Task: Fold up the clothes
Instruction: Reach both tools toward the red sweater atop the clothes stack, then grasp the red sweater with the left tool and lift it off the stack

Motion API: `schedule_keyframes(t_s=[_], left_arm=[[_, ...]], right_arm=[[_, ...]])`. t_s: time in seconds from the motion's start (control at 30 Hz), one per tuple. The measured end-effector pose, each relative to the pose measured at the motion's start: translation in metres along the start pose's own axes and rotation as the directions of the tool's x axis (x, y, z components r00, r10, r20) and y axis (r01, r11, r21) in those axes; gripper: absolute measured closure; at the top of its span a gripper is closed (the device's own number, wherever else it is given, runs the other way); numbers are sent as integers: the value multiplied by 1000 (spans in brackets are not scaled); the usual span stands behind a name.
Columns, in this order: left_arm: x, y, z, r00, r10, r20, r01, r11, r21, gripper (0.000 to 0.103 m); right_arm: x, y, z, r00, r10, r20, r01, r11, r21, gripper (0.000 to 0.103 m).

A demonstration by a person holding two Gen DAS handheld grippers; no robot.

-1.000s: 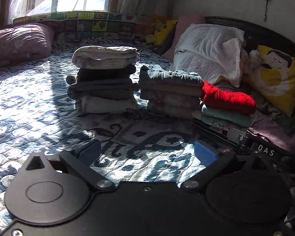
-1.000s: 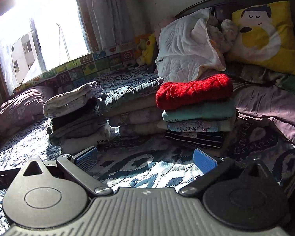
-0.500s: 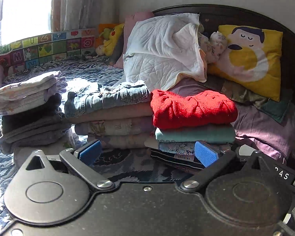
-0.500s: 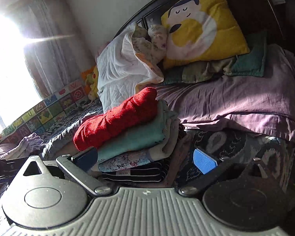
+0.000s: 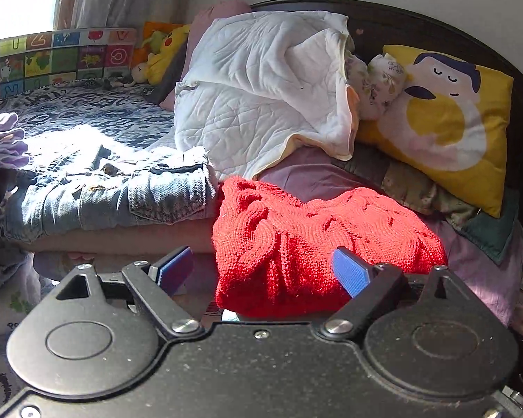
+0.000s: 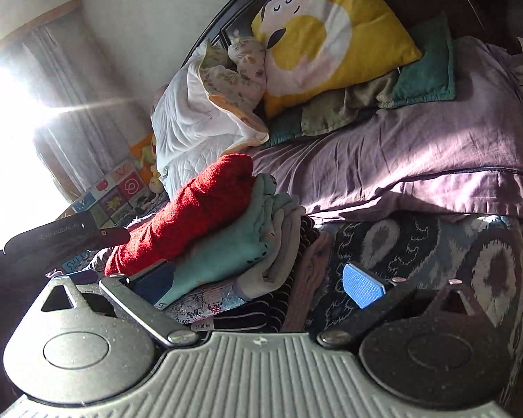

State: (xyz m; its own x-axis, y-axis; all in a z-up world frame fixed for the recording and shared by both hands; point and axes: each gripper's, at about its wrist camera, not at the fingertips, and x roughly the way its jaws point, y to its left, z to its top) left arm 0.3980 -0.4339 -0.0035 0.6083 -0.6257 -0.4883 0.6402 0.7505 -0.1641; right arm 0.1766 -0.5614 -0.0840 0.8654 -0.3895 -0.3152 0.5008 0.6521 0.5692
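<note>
Left gripper [image 5: 261,268], jaws spread and empty, sits nearest, red sweater [image 5: 317,237] dead ahead, long axis crosswise.

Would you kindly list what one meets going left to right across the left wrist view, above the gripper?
Alphabet play mat → folded denim garment → white quilted blanket → red knitted sweater → yellow cartoon pillow.

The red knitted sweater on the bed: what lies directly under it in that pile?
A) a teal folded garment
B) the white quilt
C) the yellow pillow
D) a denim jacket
A: in the right wrist view the red knitted sweater rests on top of a teal folded garment, with more folded clothes stacked below.
</note>
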Motion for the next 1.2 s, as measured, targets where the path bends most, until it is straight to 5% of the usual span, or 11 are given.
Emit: schedule_keyframes(t_s=[0.03,0.2,0.33,0.67,0.8,1.0,1.2], left_arm=[[6,-2,0,1000,-4,-13,4,1000,5,33],[5,-17,2,1000,-9,11,8,998,66,68],[-18,-35,11,996,-13,83,0,989,147,83],[-158,-28,56,950,49,307,-123,966,228,86],[-218,2,37,948,137,289,-218,938,270,86],[-282,62,-14,939,296,178,-334,909,248,86],[-336,129,-76,920,389,46,-392,915,97,86]], right_arm=[[1,2,-2,1000,3,-4,-3,1000,-6,0],[4,11,-7,999,42,-11,-42,999,-24,0],[0,13,-7,997,79,1,-79,997,-21,0],[-28,-3,3,958,266,104,-272,961,53,0],[-27,4,-2,937,345,57,-349,934,74,0],[-24,47,-27,845,529,-83,-524,849,72,0],[-18,98,-80,711,639,-293,-636,762,121,0]])
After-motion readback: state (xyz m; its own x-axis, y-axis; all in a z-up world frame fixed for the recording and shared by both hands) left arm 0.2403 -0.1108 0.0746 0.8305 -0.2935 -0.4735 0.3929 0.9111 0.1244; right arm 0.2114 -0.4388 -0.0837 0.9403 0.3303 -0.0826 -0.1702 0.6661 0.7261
